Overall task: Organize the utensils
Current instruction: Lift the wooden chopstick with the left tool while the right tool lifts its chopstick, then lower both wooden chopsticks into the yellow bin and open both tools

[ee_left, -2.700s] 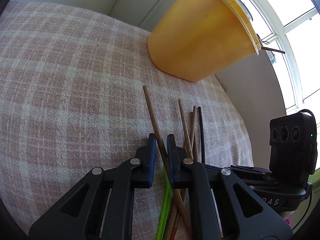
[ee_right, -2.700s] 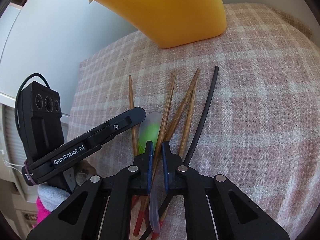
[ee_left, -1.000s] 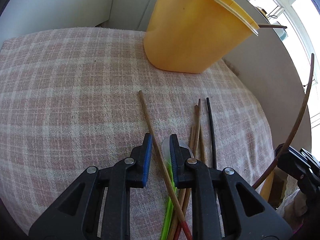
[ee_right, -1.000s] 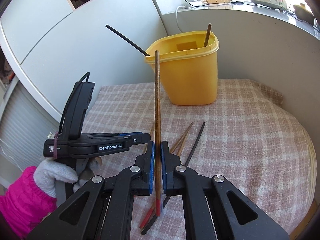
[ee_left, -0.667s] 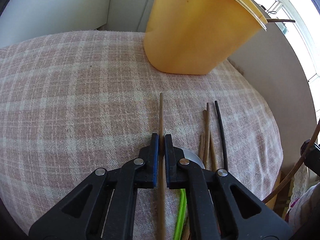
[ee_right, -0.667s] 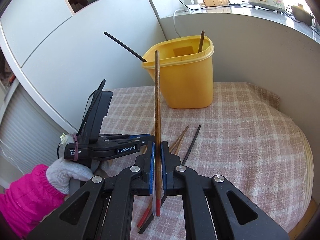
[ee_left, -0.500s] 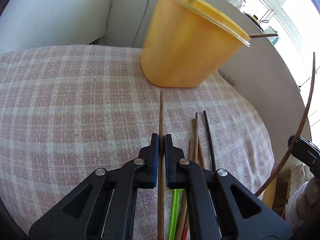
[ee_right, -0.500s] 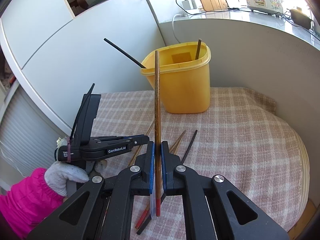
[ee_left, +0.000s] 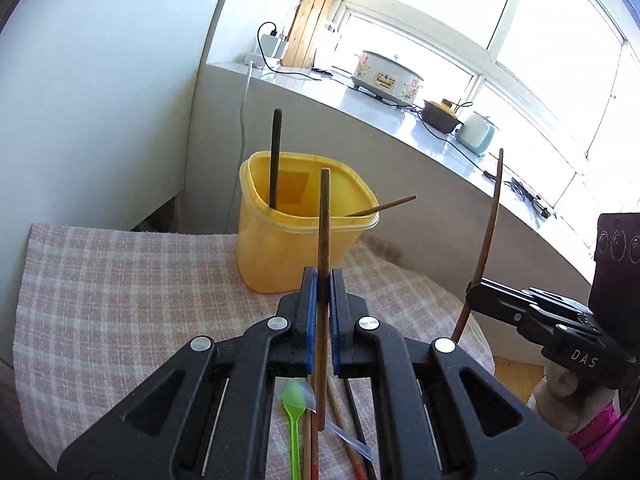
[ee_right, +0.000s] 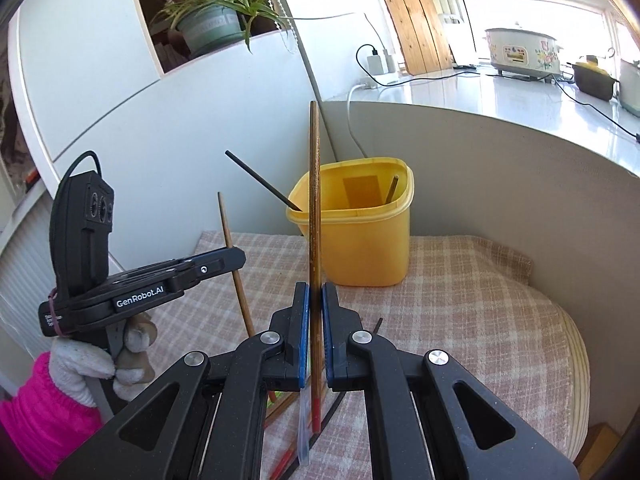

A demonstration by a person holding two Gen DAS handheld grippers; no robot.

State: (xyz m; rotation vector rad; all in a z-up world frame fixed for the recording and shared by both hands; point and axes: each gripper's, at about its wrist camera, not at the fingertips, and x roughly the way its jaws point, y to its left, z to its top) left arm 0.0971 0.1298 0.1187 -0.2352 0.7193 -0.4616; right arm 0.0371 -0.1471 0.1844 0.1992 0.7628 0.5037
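L gripper (ee_left: 323, 280) clamps chopstick (ee_left: 323, 220), R gripper (ee_right: 315, 296) likewise, prob. above yellow bin (ee_left: 296, 248)

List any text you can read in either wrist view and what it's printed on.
"GenRobot.AI": white lettering on the side of the left claw, seen from the right wrist.
"DAS": on the body of the right claw, seen from the left wrist.
Label on the white floral slow cooker: too small to read.
Plant pot markings: blurred.

The lower ends of the green spoon (ee_left: 294, 436) and loose chopsticks (ee_left: 352, 450) are running off the picture's edge at 6 o'clock. The yellow container (ee_right: 362, 240) is hiding the lower parts of the sticks standing inside. The gloved hand (ee_left: 560, 394) is being cut off at 4 o'clock.
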